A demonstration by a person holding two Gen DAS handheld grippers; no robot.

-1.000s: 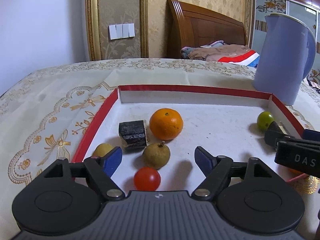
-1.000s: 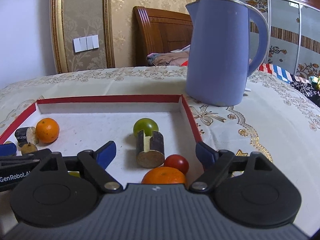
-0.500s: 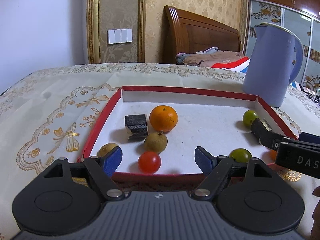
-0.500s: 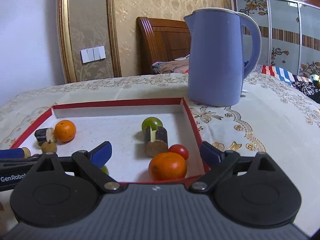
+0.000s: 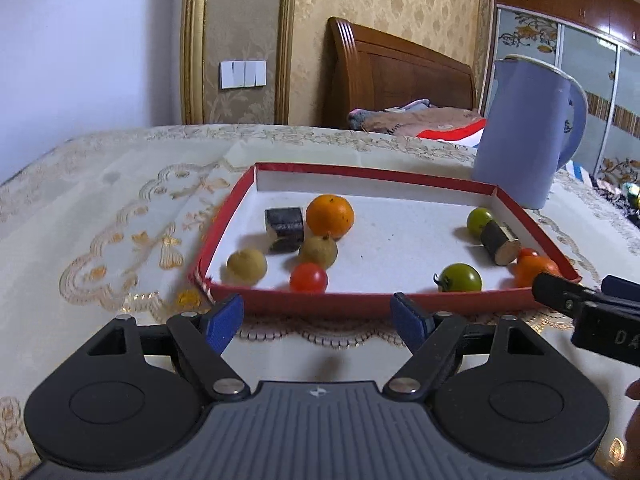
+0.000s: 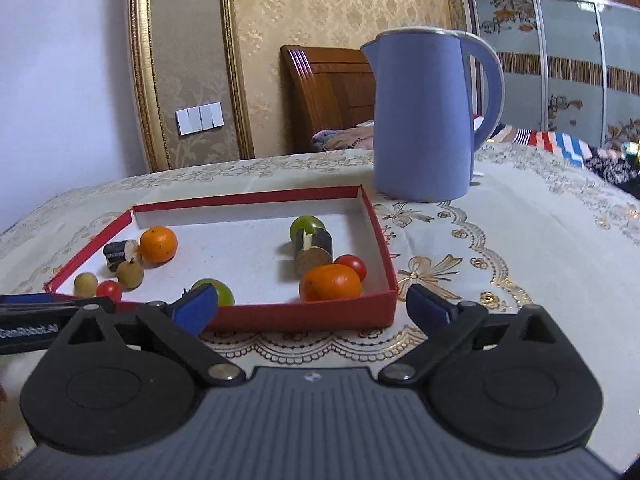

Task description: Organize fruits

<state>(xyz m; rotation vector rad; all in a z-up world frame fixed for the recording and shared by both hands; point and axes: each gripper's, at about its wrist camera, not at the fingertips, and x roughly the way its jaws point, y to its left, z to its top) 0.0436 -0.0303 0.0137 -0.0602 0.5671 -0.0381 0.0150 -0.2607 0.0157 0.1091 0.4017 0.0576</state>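
Observation:
A red-edged white tray [image 5: 372, 304] [image 6: 304, 316] holds the fruit. On its left lie an orange [image 5: 330, 216] [image 6: 158, 244], a dark cylinder [image 5: 285, 224], two tan fruits [image 5: 247, 266] [image 5: 318, 251] and a red tomato [image 5: 308, 277]. On its right lie two green tomatoes [image 5: 460, 277] [image 5: 480, 220], a wooden cylinder [image 5: 500, 242] [image 6: 314, 250], a second orange [image 6: 330, 283] and a red tomato [image 6: 351, 266]. My left gripper [image 5: 318, 322] is open and empty, just in front of the tray. My right gripper [image 6: 312, 310] is open and empty, also before the tray's near edge.
A tall blue kettle [image 5: 524, 136] [image 6: 428, 116] stands on the embroidered tablecloth behind the tray's right corner. A wooden headboard [image 5: 400, 76] and bedding lie behind the table. The right gripper's finger shows at the left wrist view's right edge [image 5: 584, 304].
Both grippers have pulled back from over the tray to just in front of its near edge and risen a little. The fruits have stayed in place. Both remain open.

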